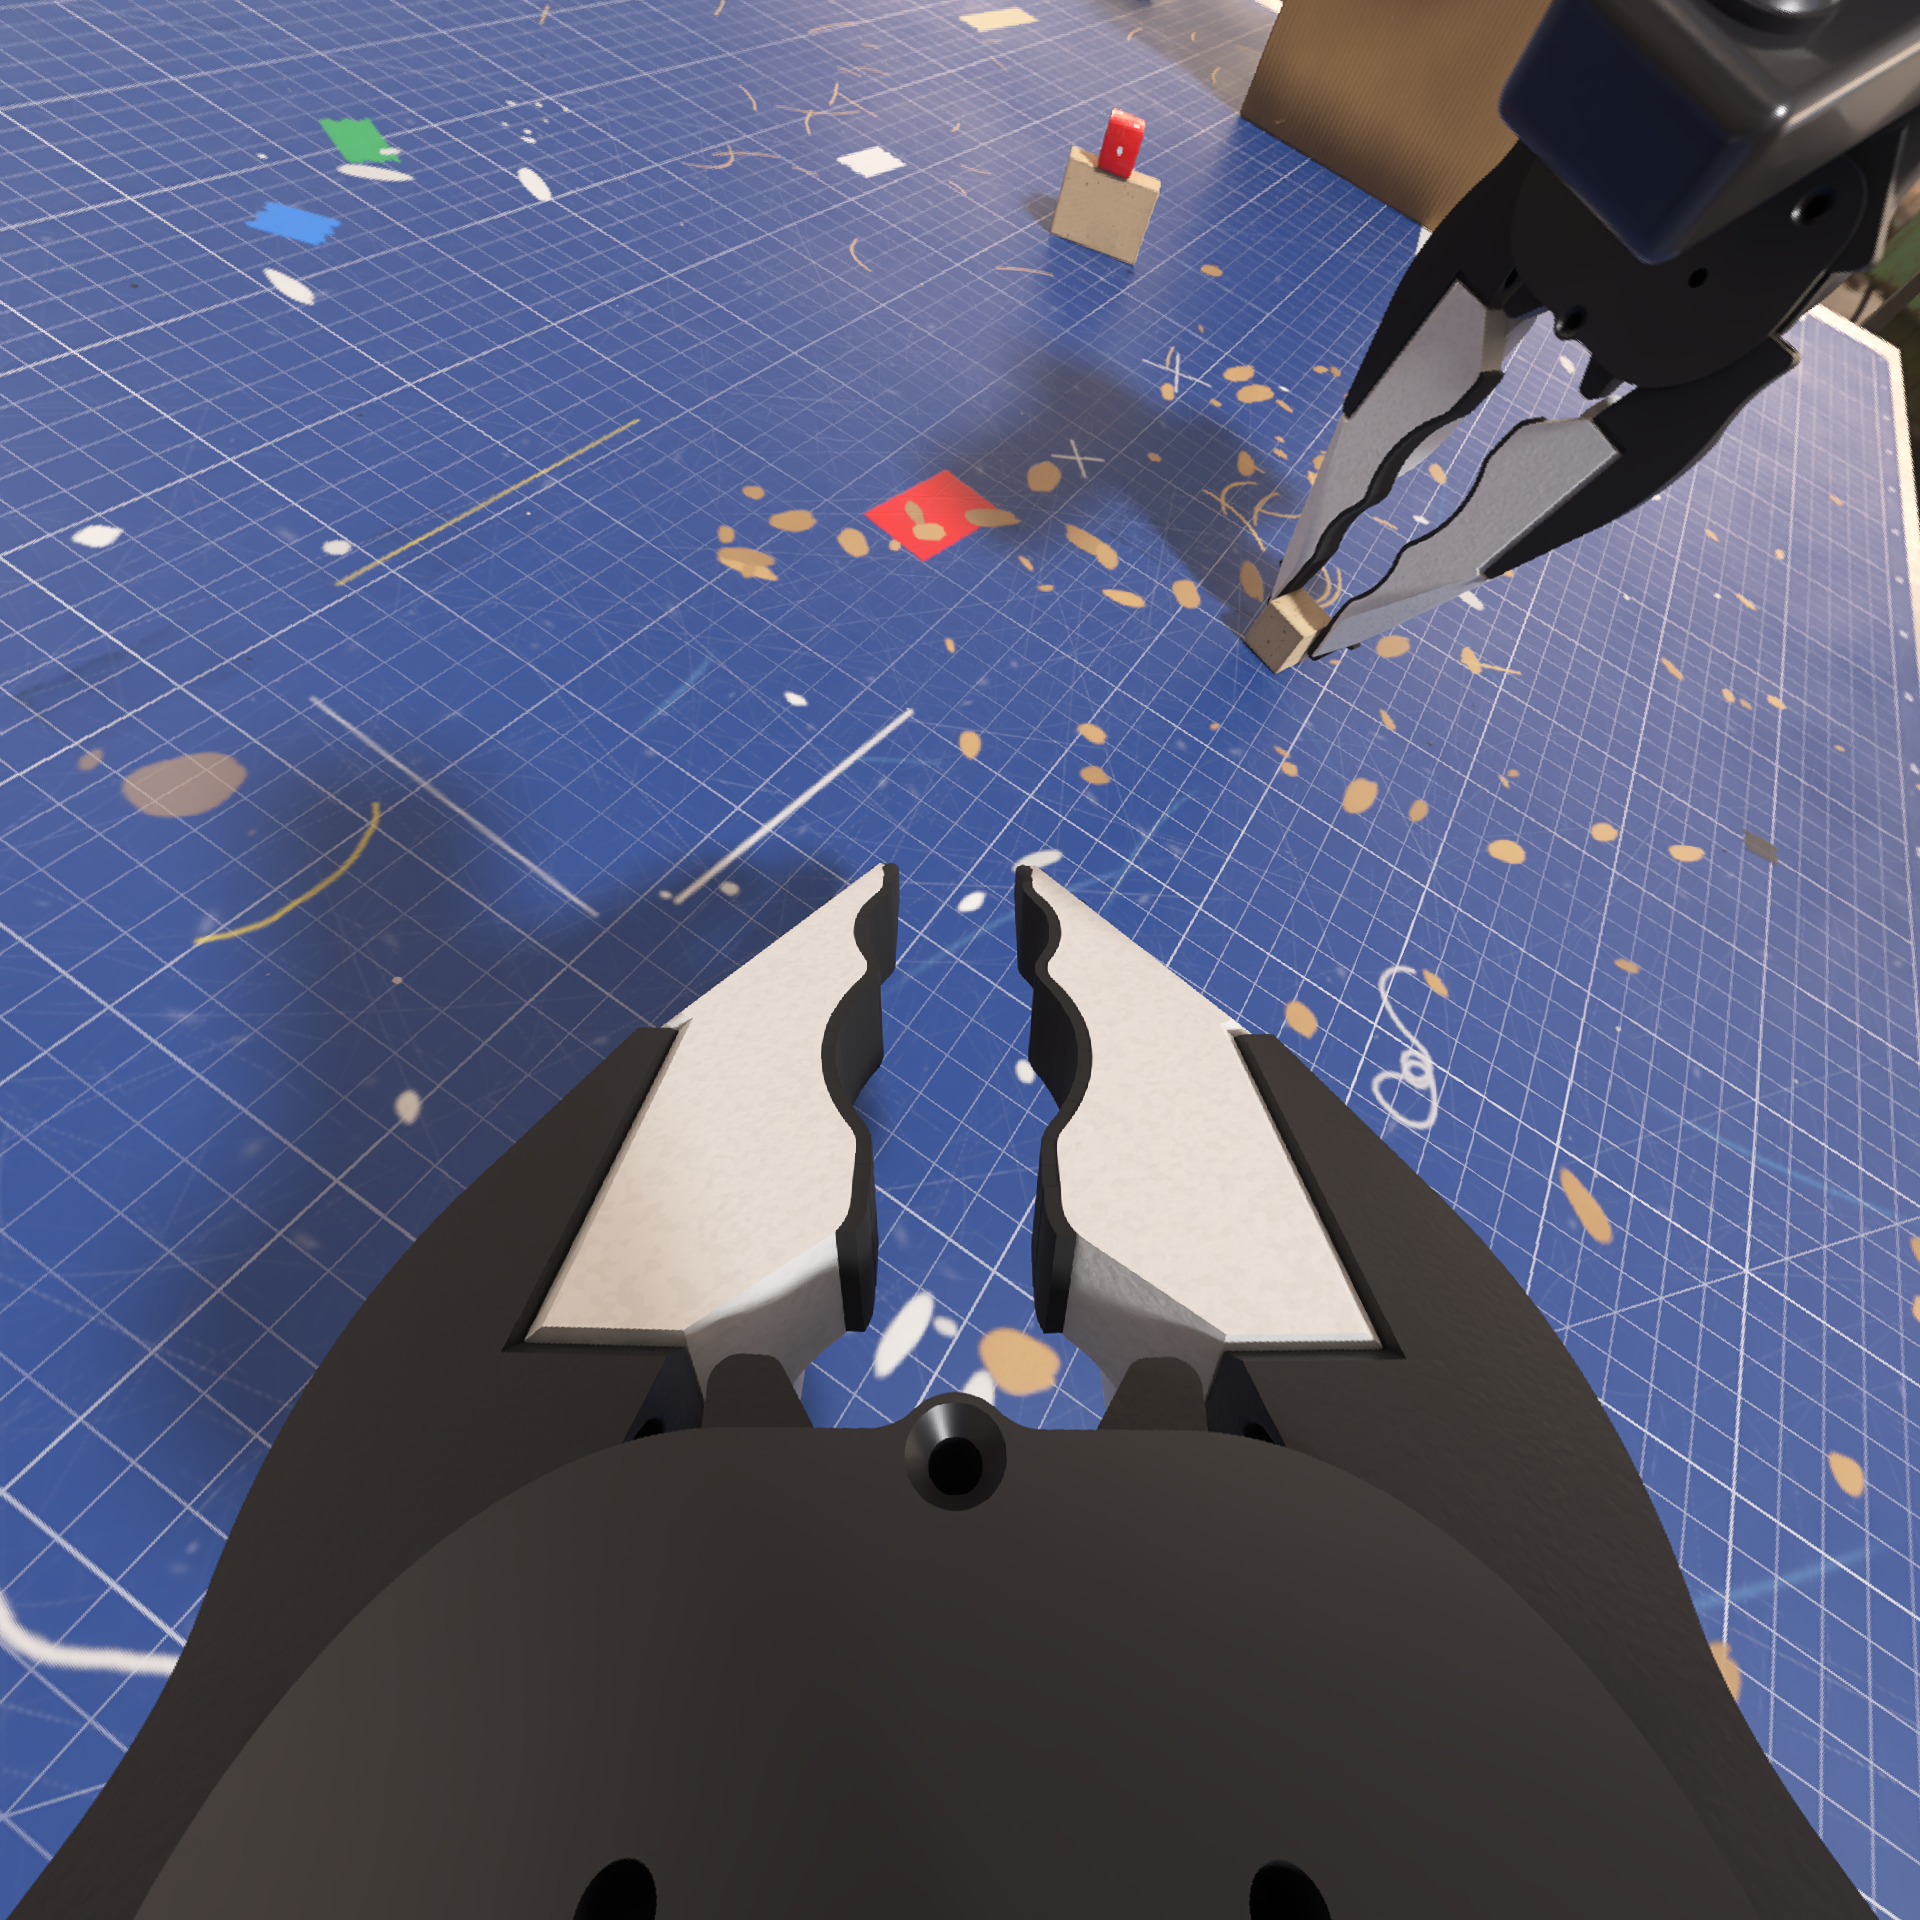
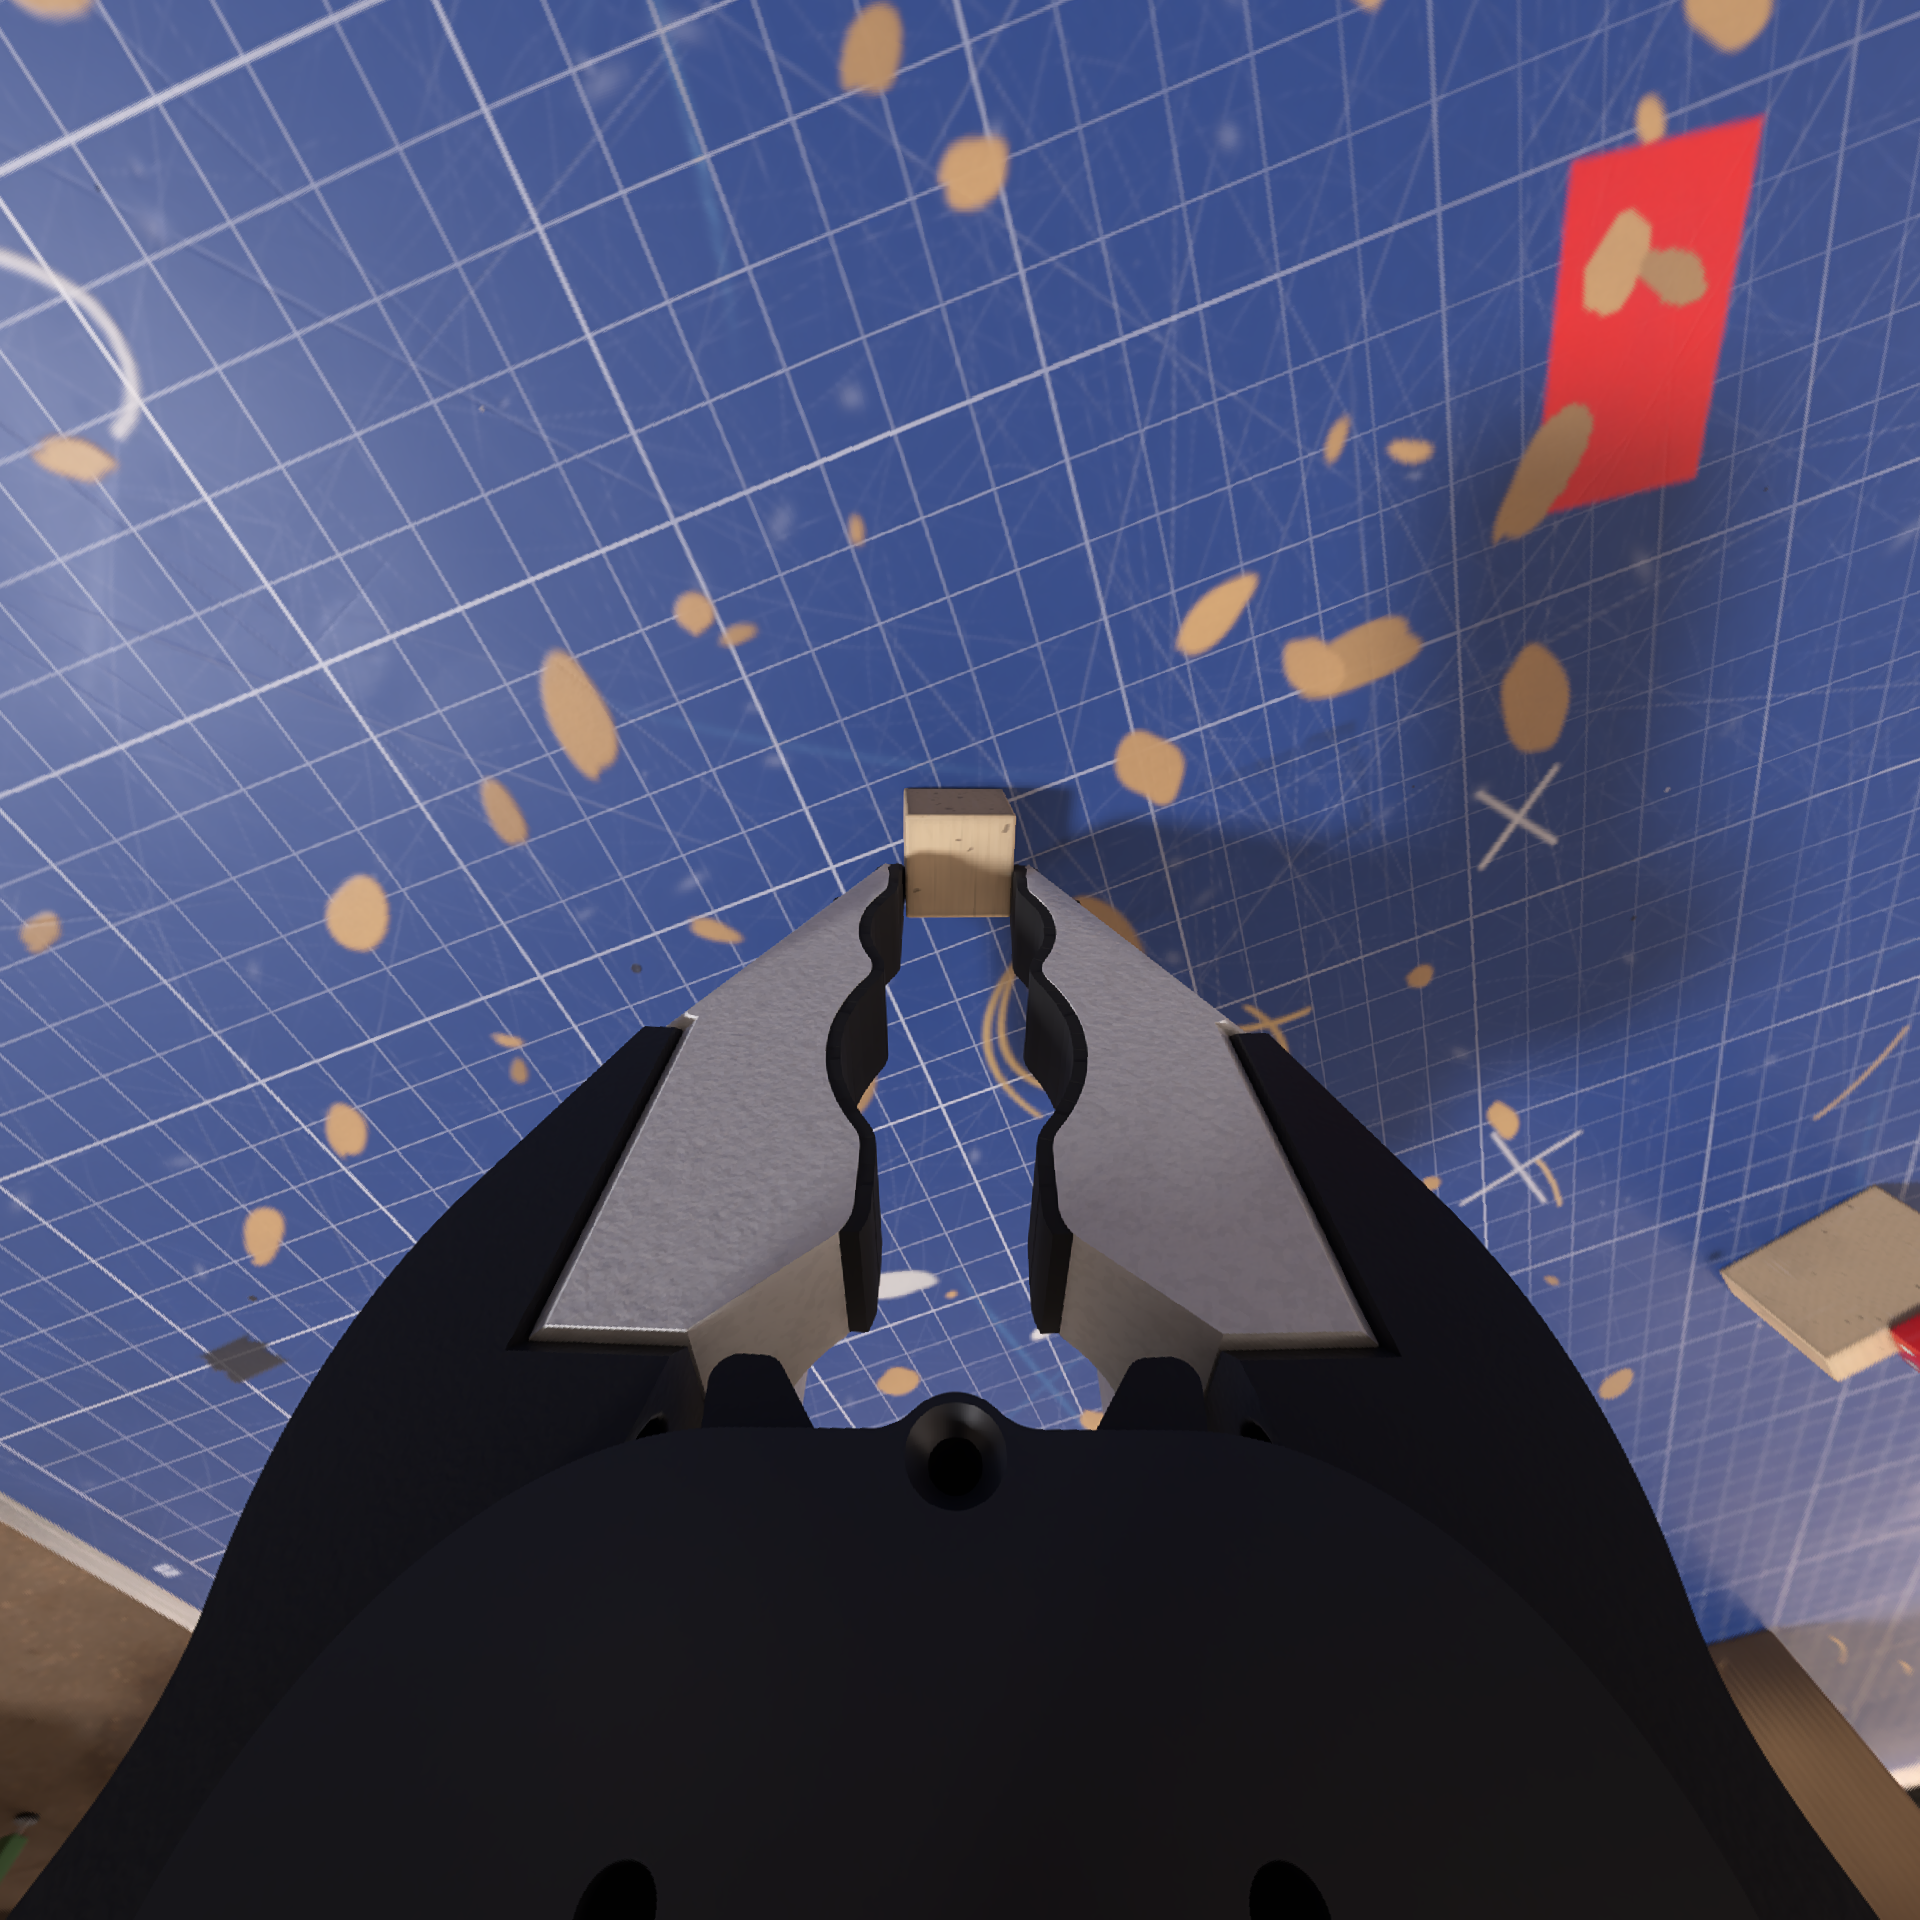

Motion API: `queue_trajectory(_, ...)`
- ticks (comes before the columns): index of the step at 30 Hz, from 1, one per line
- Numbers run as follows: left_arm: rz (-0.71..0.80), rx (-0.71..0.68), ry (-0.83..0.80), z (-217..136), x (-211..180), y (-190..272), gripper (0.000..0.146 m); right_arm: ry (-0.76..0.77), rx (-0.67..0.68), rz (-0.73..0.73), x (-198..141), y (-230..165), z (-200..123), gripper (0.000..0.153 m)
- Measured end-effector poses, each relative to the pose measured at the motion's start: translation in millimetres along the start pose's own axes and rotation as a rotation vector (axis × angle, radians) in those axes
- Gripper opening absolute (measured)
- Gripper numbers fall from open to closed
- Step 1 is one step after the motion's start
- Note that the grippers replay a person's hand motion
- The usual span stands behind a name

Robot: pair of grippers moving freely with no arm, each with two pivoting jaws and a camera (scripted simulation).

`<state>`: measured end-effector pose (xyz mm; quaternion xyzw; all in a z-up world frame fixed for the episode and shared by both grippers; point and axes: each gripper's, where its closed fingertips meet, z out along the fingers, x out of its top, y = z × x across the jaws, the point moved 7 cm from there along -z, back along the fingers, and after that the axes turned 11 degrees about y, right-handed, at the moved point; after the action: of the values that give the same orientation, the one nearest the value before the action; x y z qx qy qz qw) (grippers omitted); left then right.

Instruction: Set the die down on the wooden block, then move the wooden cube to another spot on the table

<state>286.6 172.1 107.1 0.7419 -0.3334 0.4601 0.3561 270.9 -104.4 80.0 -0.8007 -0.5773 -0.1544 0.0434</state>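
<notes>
Now the right tongs (image 2: 957, 883) pinch the wooden cube (image 2: 957, 847) at their tips; the left tongs (image 1: 956, 883) hang narrowly parted, empty.

Red die (image 1: 1120, 143) atop wooden block (image 1: 1103, 208)

Counted around the red die (image 1: 1121, 143): 1 die, standing on 1 wooden block (image 1: 1103, 208); 1 small wooden cube (image 1: 1288, 631) well apart from the die; 1 brown box (image 1: 1371, 94) beside it; 2 claws, the left claw (image 1: 956, 883) and the right claw (image 1: 1311, 623), over 1 blue counter (image 1: 520, 644).
</notes>
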Motion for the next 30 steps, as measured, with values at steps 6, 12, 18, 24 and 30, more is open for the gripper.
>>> queue_trajectory(6, -0.002, -0.003, 0.001, -0.3, 0.3, 1.4, 0.022, 0.145, -0.045, -0.064, 15.7, -16.4, -47.5, 0.02)
queue_trajectory(12, 0.0, -0.008, -0.007, 1.7, -1.0, 2.9, 0.022, 0.312, -0.423, 0.058, -1.7, 40.7, -194.9, 0.02)
queue_trajectory(18, 0.017, -0.004, -0.005, 1.3, 0.6, 6.7, 0.022, 0.203, -0.412, 0.36, -68.4, 128.1, -196.9, 0.02)
queue_trajectory(24, 0.016, 0.002, -0.011, 1.5, -0.3, 5.3, 0.022, 0.057, -0.23, 0.476, -102.5, 154.0, -99.0, 0.02)
queue_trajectory(30, 0.014, -0.002, -0.023, 3.1, -2.3, 5.1, 0.022, 0.008, -0.13, 0.52, -110.8, 155.2, -37.5, 0.02)
